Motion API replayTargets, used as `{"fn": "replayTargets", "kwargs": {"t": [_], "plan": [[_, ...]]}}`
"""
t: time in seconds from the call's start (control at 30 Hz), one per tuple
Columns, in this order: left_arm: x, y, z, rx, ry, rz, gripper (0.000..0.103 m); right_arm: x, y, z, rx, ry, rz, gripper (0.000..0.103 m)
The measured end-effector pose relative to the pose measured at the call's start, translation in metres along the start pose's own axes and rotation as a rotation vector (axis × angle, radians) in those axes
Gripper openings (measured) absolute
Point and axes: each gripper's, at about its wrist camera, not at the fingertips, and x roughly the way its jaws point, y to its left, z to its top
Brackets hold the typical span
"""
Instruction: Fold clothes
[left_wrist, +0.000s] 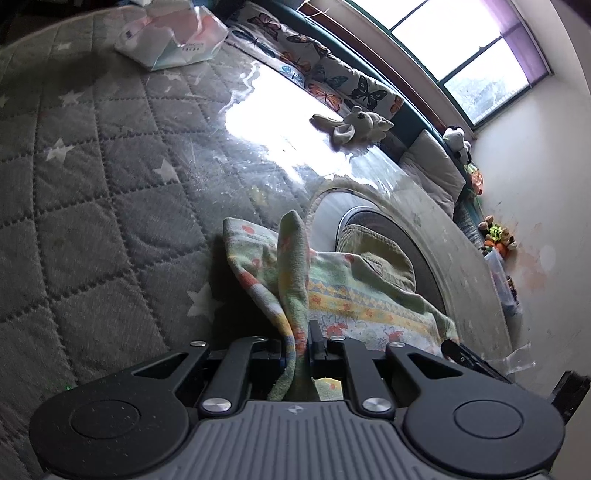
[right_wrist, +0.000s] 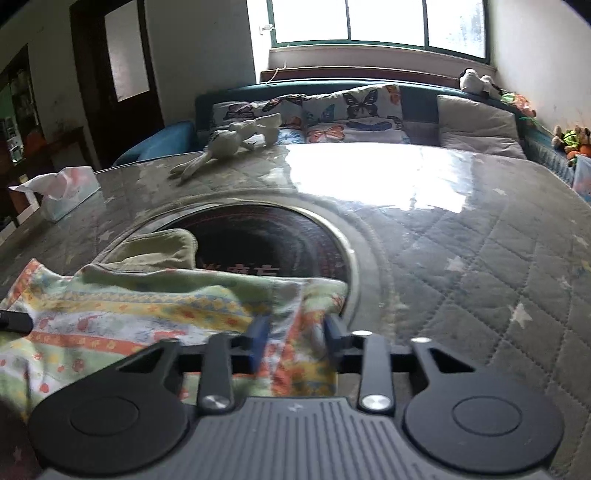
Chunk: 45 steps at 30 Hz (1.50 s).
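A pastel patterned cloth (left_wrist: 354, 295) with orange, yellow and green stripes lies on the table beside a round dark inset (right_wrist: 266, 243). My left gripper (left_wrist: 297, 343) is shut on a bunched fold of this cloth, which sticks up between the fingers. In the right wrist view the cloth (right_wrist: 129, 314) spreads to the left, and my right gripper (right_wrist: 295, 332) has its jaws a little apart around a corner of the cloth. The right gripper's tip (left_wrist: 465, 356) shows in the left wrist view. An olive corduroy garment (right_wrist: 159, 251) lies under the cloth's far edge.
The table carries a grey quilted star cover (left_wrist: 92, 184) under clear plastic. A tissue box (right_wrist: 66, 192) stands at the left. A white plush rabbit (right_wrist: 229, 140) lies at the far edge. Butterfly cushions (right_wrist: 332, 110) and a window lie beyond.
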Motion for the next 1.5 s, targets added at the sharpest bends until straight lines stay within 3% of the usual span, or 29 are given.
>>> {"fn": "replayTargets", "kwargs": {"t": [0.1,0.53,0.8,1.0,1.13,1.23,1.4,1.5], "plan": [[-0.001,-0.005,-0.001,0.027,-0.013,0.018,0.011,-0.003,0.004,0.001,0.005,-0.002,0.019,0.009],[-0.041,-0.034,-0.005,0.210,-0.162,0.124,0.009,-0.047,0.038,0.029,-0.045,-0.108,0.103,0.005],[-0.075,-0.010,0.006,0.202,-0.235,0.186,0.009,-0.054,0.094,0.053,-0.151,-0.159,0.163,0.000],[-0.088,0.024,0.016,0.158,-0.242,0.223,0.009,-0.044,0.127,0.065,-0.163,-0.147,0.197,0.001],[-0.090,0.040,0.019,0.129,-0.240,0.235,0.009,-0.033,0.131,0.063,-0.175,-0.098,0.175,0.011],[-0.091,0.045,0.020,0.116,-0.240,0.226,0.009,-0.020,0.126,0.055,-0.170,-0.048,0.156,0.034],[-0.089,0.047,0.019,0.116,-0.233,0.224,0.009,0.013,0.114,0.036,-0.094,0.073,0.170,0.036],[-0.088,0.049,0.018,0.115,-0.227,0.227,0.009,0.026,0.112,0.027,-0.075,0.095,0.168,0.047]]}}
